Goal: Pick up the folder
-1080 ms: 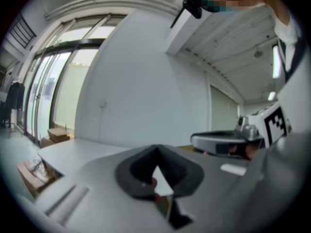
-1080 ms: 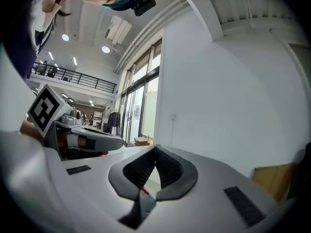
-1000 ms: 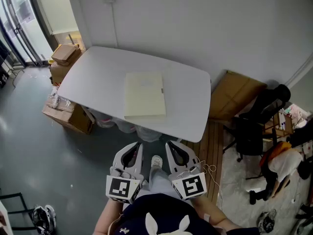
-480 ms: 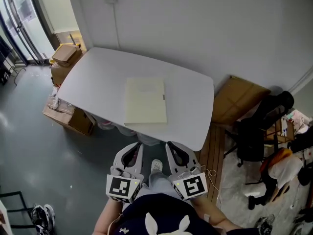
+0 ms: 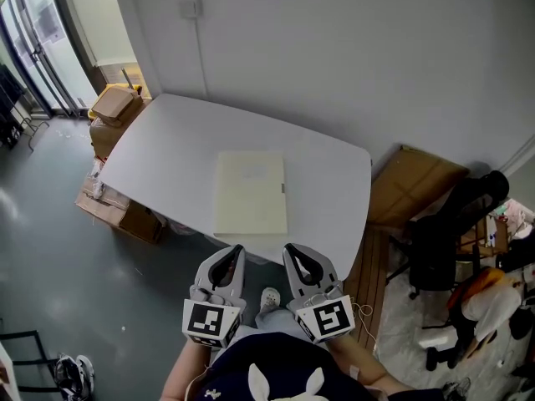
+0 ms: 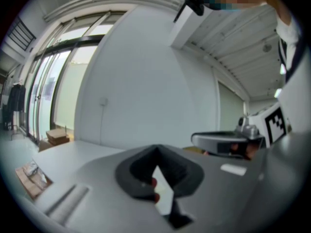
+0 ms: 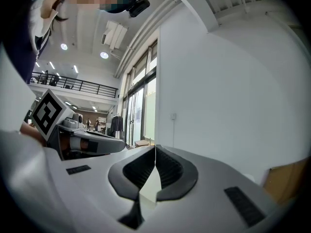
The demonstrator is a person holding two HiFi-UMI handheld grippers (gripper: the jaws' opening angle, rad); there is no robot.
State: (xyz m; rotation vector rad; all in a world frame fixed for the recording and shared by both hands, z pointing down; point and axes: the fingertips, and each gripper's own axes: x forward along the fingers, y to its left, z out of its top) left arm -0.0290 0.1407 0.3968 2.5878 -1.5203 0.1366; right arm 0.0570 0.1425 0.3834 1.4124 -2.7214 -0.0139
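Currently folder (image 5: 251, 193) long axis runs approx. twd wall (image 5: 334, 57); left hand-held gripper (image 5: 236, 251) & right hand-held gripper (image 5: 289, 251) closed.

One folder (image 5: 251, 192) lay on one worktop (image 5: 167, 144). There were two tools, the left tool (image 5: 236, 252) and the right tool (image 5: 289, 251). Three cardboard boxes (image 5: 114, 104) stood left, one cardboard sheet (image 5: 418, 186) and one black chair (image 5: 451, 224) right.

The table (image 5: 167, 140) hides part of the cardboard boxes (image 5: 121, 215) beneath it; the bottom edge crops the person (image 5: 276, 376).
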